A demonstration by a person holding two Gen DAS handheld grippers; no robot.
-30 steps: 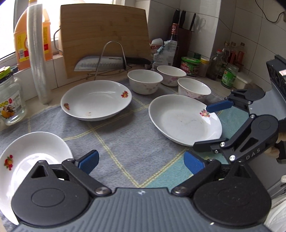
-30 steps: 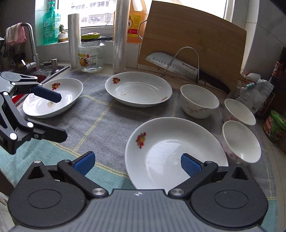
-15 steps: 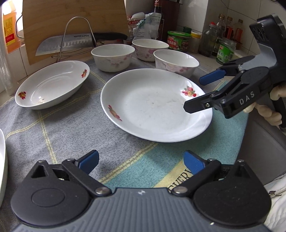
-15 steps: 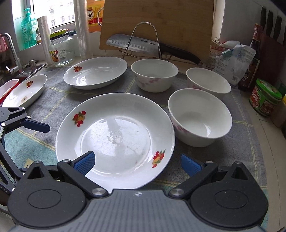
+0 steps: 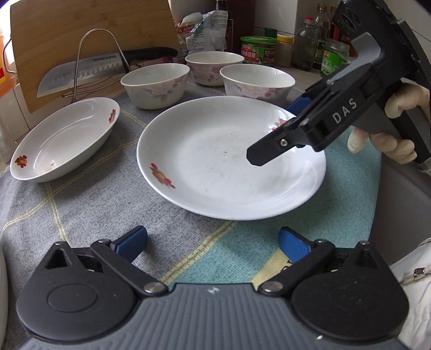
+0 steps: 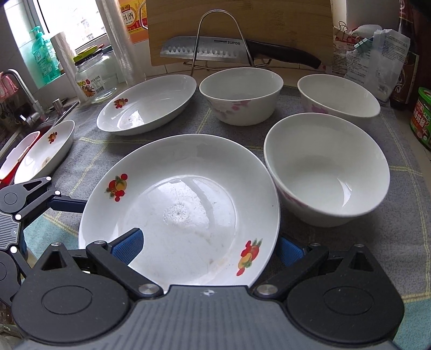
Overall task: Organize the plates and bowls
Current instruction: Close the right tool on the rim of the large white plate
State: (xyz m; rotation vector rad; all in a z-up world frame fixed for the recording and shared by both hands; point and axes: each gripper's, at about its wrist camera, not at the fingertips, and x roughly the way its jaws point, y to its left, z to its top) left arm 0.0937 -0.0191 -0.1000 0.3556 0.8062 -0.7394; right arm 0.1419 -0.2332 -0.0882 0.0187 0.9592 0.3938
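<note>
Right now the near plate [image 6: 188, 193] lies flat on the grey checked cloth [image 6: 377, 242], and the right gripper [image 6: 207, 247] straddles its near rim: one blue pad sits over the inside of the dish at the left, the other sits outside the rim at the right, lower than the edge. The jaws are spread wide and no pad can be seen pressing the china. From the left wrist camera the same plate [image 5: 215, 161] shows with the right gripper [image 5: 272, 134] reaching over its right side, one black finger above the dish and a blue pad behind the far rim.

The left gripper [image 5: 212, 242] hovers over the cloth [image 5: 80, 210] just short of the plate's near edge, jaws spread and nothing between them.

The plate is round, so it has no long axis; it sits face up, with fruit prints on opposite rims. An oval dish [image 6: 148, 105] lies behind it to the left, apart from it, its long axis running from near left to far right in the right wrist view. A second oval dish [image 6: 45, 150] lies at the cloth's left edge by the sink [image 6: 16, 126].

Three bowls stand upright: one [image 6: 326, 169] just beside the plate's right rim, and two [image 6: 241, 94] [image 6: 338, 94] farther back, in front of the knife [image 6: 215, 48] on its wire rack against the cutting board [image 6: 269, 21].
</note>
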